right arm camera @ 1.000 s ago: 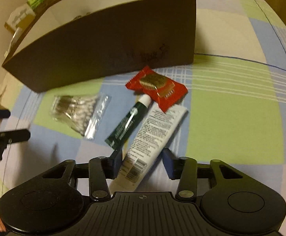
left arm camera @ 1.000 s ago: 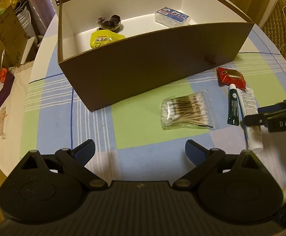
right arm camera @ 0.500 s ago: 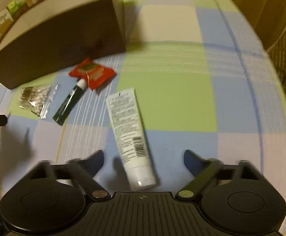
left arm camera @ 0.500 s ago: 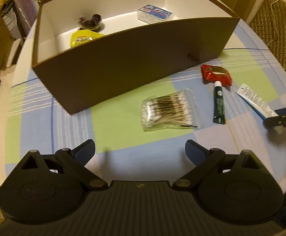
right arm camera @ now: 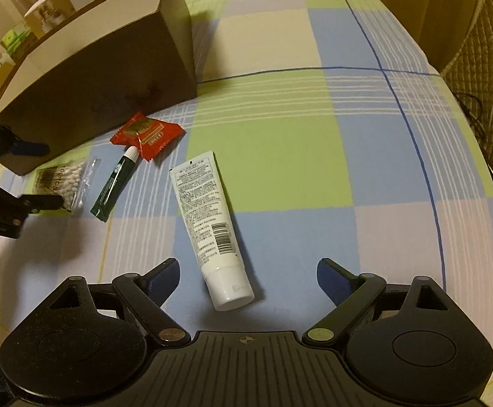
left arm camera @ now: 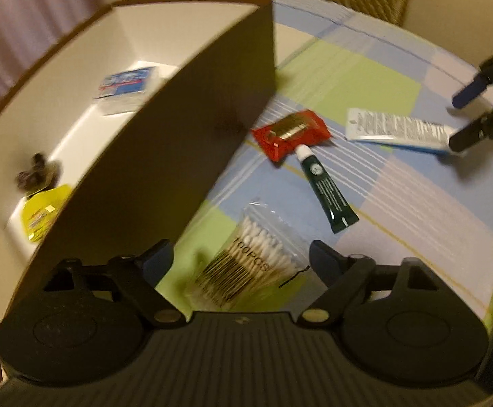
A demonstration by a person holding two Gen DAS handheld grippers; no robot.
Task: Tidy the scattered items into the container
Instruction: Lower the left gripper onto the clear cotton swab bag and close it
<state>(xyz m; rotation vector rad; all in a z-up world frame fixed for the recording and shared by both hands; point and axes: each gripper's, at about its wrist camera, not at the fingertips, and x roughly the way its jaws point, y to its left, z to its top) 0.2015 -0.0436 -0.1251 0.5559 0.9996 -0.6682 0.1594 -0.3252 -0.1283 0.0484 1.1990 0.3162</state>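
Note:
A bag of cotton swabs (left arm camera: pixel 246 264) lies between the fingers of my left gripper (left arm camera: pixel 241 259), whose jaws are closing; the pads do not press on it. My right gripper (right arm camera: pixel 248 276) stands open over the cap end of a white tube (right arm camera: pixel 209 217) lying flat on the cloth. A red sachet (right arm camera: pixel 146 134) and a small green tube (right arm camera: pixel 114 186) lie beside the brown box (left arm camera: pixel 178 135). Inside the box are a blue-white packet (left arm camera: pixel 127 84), a yellow packet (left arm camera: pixel 43 213) and a dark item (left arm camera: pixel 36 173).
The checked tablecloth (right arm camera: pixel 314 135) covers a round table whose edge curves close on the right. A quilted chair (right arm camera: pixel 484 51) stands beyond that edge. Cartons (right arm camera: pixel 53 3) are stacked behind the box. The box's tall front wall rises just left of my left gripper.
My right gripper dragged the white tube away from the green tube, let go and opened. My left gripper rolled and moved in over the swab bag, its jaws narrowing.

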